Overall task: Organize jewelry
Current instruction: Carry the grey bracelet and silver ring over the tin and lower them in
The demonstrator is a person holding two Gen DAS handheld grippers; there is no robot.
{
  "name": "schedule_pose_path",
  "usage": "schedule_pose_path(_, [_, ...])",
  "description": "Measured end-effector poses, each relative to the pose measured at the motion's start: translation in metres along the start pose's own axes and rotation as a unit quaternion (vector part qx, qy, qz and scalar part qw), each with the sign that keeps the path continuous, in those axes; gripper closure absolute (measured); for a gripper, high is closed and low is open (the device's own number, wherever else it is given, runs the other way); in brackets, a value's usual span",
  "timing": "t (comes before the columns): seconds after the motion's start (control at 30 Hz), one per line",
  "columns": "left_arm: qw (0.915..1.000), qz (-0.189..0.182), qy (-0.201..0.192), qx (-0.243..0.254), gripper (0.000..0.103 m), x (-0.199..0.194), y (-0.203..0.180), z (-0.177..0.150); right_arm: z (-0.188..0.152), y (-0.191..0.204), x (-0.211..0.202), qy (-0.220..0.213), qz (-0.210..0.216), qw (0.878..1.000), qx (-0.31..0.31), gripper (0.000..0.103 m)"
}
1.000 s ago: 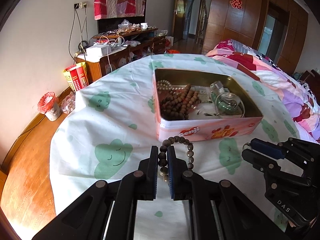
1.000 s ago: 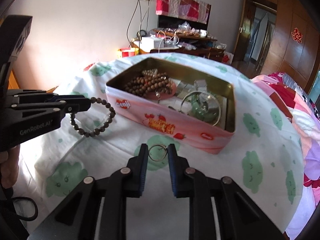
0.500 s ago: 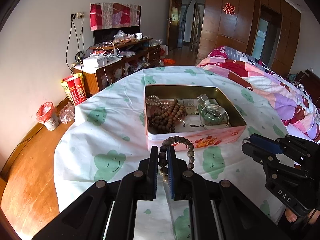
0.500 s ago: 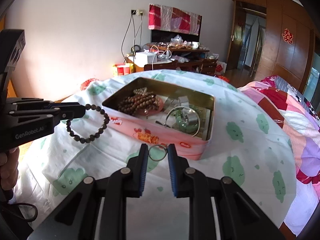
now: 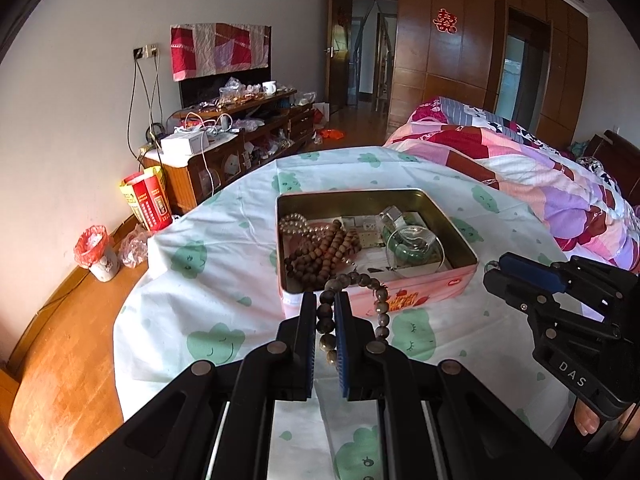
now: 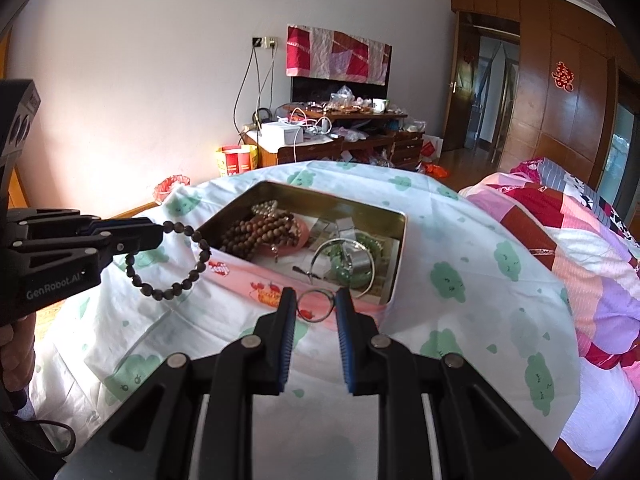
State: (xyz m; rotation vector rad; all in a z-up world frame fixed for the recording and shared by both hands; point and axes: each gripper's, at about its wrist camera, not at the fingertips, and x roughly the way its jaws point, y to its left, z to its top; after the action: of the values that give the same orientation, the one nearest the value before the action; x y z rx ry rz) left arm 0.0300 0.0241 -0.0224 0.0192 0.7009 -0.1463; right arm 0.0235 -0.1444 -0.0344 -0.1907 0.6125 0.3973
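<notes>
Dark-beaded bracelet [image 5: 352, 308] hanging pinched in left gripper [image 5: 322, 338], thin ring [image 6: 316, 306] sitting clamped between right gripper [image 6: 314, 334] fingers, pink tin [image 5: 400, 292] lying just ahead of both, left nearer.

White letters reading "DAS" are showing on the black body of the right gripper [image 5: 493, 276]. "GenRobot.AI" is showing in grey on the side of the left gripper [image 6: 158, 232]. A red double-happiness character [image 5: 444, 21] is hanging on the wooden wardrobe door. Red lettering on the pink tin [image 6: 394, 280] is sitting too small to make out.
</notes>
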Motion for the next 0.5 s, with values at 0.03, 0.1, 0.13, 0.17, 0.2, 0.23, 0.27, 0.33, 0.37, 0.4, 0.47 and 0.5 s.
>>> schedule_pose_path(0.03, [1.0,0.001,-0.001,0.002,0.095,-0.001,-0.001,0.001,0.001,-0.001,-0.001,-0.003,-0.001,1.0,0.001,0.081])
schedule_pose_path(0.1, [1.0,0.002,-0.004,0.007,0.095,-0.001,-0.003,0.004,0.002,-0.003,-0.002,-0.005,-0.002,1.0,0.001,0.081])
schedule_pose_path(0.13, [0.9999,0.003,-0.006,0.008,0.095,-0.001,-0.003,0.006,0.003,-0.004,-0.002,-0.007,-0.003,1.0,0.0,0.081])
schedule_pose_path(0.17, [0.9999,0.004,-0.007,0.009,0.095,-0.001,-0.004,0.007,0.004,-0.004,-0.003,-0.009,-0.004,1.0,0.0,0.081])
schedule_pose_path(0.2, [0.9999,0.005,-0.009,0.011,0.095,-0.001,-0.005,0.009,0.006,-0.006,-0.003,-0.01,-0.005,1.0,0.0,0.081])
schedule_pose_path(0.23, [0.9999,0.006,-0.01,0.011,0.095,-0.002,-0.005,0.011,0.007,-0.006,-0.003,-0.011,-0.005,1.0,0.0,0.081])
schedule_pose_path(0.27, [0.9998,0.006,-0.012,0.013,0.095,-0.002,-0.005,0.013,0.008,-0.007,-0.003,-0.013,-0.006,1.0,0.0,0.081])
schedule_pose_path(0.33, [0.9997,0.007,-0.016,0.017,0.095,-0.003,-0.007,0.018,0.011,-0.009,-0.003,-0.016,-0.006,1.0,0.0,0.081])
schedule_pose_path(0.37, [0.9996,0.008,-0.017,0.019,0.095,-0.003,-0.007,0.019,0.012,-0.009,-0.002,-0.017,-0.007,1.0,0.0,0.081])
schedule_pose_path(0.4, [0.9996,0.008,-0.019,0.021,0.095,-0.004,-0.008,0.021,0.013,-0.01,-0.002,-0.018,-0.007,1.0,-0.001,0.081])
schedule_pose_path(0.47, [0.9994,0.01,-0.022,0.026,0.095,-0.004,-0.01,0.026,0.015,-0.012,-0.002,-0.02,-0.008,1.0,-0.002,0.081])
schedule_pose_path(0.5, [0.9993,0.01,-0.024,0.028,0.095,-0.004,-0.011,0.028,0.017,-0.013,-0.002,-0.021,-0.009,1.0,-0.002,0.081])
